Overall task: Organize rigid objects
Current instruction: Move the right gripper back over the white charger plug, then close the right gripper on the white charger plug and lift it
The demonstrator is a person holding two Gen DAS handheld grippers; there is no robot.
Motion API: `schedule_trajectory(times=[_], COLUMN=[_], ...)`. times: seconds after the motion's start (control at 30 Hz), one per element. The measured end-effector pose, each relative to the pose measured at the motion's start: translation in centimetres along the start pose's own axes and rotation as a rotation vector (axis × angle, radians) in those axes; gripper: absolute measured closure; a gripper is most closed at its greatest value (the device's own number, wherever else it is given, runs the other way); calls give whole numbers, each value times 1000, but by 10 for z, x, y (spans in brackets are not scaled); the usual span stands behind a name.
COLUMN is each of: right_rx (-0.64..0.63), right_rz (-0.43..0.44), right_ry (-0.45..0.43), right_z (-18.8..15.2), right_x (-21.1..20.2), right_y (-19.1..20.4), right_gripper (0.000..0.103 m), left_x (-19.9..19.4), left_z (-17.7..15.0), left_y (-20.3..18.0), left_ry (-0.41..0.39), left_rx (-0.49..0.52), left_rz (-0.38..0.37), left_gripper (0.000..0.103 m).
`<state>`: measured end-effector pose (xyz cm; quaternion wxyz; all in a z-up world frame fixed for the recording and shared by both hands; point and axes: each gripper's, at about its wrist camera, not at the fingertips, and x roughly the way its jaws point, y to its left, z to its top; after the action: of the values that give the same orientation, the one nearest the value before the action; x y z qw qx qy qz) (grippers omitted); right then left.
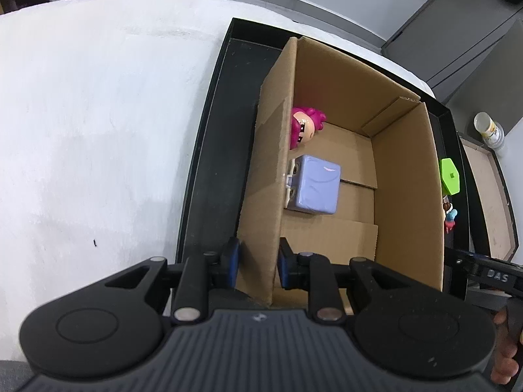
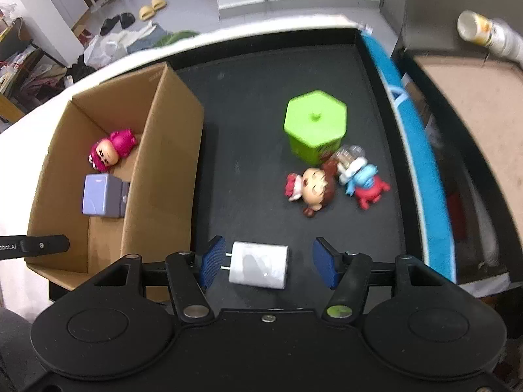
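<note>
My left gripper is shut on the near left wall of the cardboard box, one pad outside, one inside. In the box lie a pink doll head and a lilac cube plug; both also show in the right wrist view, doll and plug. My right gripper is open over the black tray, its pads on either side of a white charger lying there, not touching it.
On the tray stand a green hexagonal box, a brown-haired doll, a small jar and a blue and red figure. A blue strip lines the tray's right rim. A white table lies left.
</note>
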<state>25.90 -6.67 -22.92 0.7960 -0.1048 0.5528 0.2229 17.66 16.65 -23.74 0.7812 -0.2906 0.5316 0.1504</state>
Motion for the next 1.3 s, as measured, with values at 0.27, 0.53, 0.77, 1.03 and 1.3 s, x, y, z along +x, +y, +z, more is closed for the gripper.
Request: schedule_trajectory(times=[0.27, 0.53, 0.77, 1.03, 1.3], right_rx=[-14, 2, -28, -35, 16], right_rz=[5, 2, -23, -69, -96], right_ry=[53, 89, 98, 102, 106], right_z=[-3, -5, -9, -19, -20], right_x=[12, 27, 29, 21, 13], right_y=[6, 1, 5, -2, -18], right_gripper=[44, 43, 45, 57, 52], left_x=[0, 0, -2, -2, -2], left_z=[1, 2, 1, -2, -3], left_y=[-1, 0, 1, -3, -1], left_ry=[1, -3, -4, -6, 1], left_rx=[3, -21, -15, -10, -12], left_rz=[7, 6, 3, 14, 9], left_gripper=[80, 80, 80, 80, 80])
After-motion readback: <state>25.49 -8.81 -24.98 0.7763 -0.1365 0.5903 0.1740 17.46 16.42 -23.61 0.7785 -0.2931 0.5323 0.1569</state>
